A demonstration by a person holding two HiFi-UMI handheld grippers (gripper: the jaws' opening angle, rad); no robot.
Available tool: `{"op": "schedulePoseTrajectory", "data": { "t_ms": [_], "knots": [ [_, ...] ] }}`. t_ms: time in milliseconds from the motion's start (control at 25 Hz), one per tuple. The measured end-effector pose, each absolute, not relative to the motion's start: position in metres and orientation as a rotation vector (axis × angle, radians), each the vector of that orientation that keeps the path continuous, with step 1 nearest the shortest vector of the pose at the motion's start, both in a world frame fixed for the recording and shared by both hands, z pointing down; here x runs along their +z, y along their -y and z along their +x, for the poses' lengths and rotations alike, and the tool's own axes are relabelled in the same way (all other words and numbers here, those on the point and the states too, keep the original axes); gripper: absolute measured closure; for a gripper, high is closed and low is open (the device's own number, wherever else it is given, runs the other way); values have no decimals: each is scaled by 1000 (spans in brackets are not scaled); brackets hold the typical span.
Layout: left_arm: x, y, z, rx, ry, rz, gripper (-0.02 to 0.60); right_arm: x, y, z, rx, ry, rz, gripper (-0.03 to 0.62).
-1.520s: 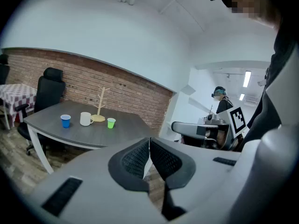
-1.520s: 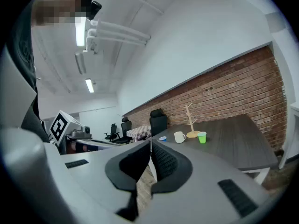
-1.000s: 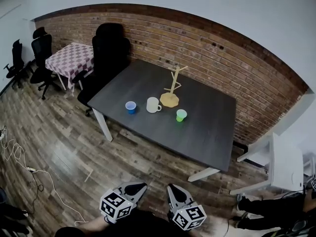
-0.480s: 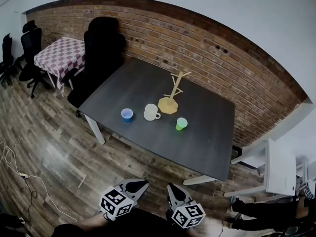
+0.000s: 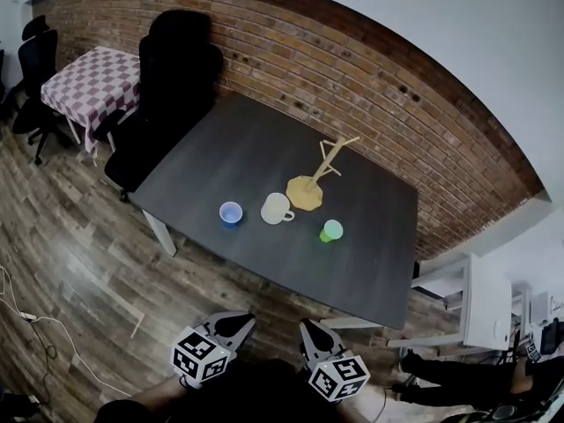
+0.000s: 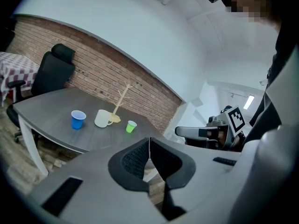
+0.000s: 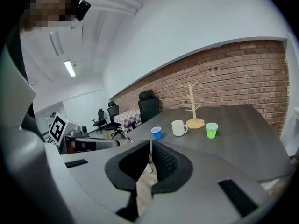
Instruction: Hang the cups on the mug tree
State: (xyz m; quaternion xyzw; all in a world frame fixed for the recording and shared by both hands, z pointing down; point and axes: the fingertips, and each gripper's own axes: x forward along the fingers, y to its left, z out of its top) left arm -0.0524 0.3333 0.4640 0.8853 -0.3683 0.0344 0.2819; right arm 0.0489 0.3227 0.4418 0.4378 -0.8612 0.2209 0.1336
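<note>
On the dark table stand a blue cup, a white mug with its handle to the right, and a green cup. Behind them rises the bare wooden mug tree. The same row shows in the left gripper view as blue cup, white mug, green cup and mug tree. My left gripper and right gripper hang side by side over the floor, short of the table's near edge. Both are shut and hold nothing.
A black office chair stands at the table's left end. Farther left is a small table with a checkered cloth and more chairs. A brick wall runs behind; a white desk stands at the right. A cable lies on the wood floor.
The head view has closed in on the table and swung right, so the table and cups sit larger. Both grippers keep their places at the bottom edge, still shut.
</note>
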Motion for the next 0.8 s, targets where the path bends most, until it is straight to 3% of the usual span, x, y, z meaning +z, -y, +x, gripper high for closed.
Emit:
{"op": "schedulePoseTrajectory", "data": {
  "t_ms": [480, 800],
  "knots": [
    [477, -294, -116, 25, 1111, 2271, 558, 456, -273, -8, 641, 2489, 1122, 557],
    [468, -251, -123, 4, 1191, 2259, 558, 459, -225, -14, 643, 2527, 1062, 557]
  ]
}}
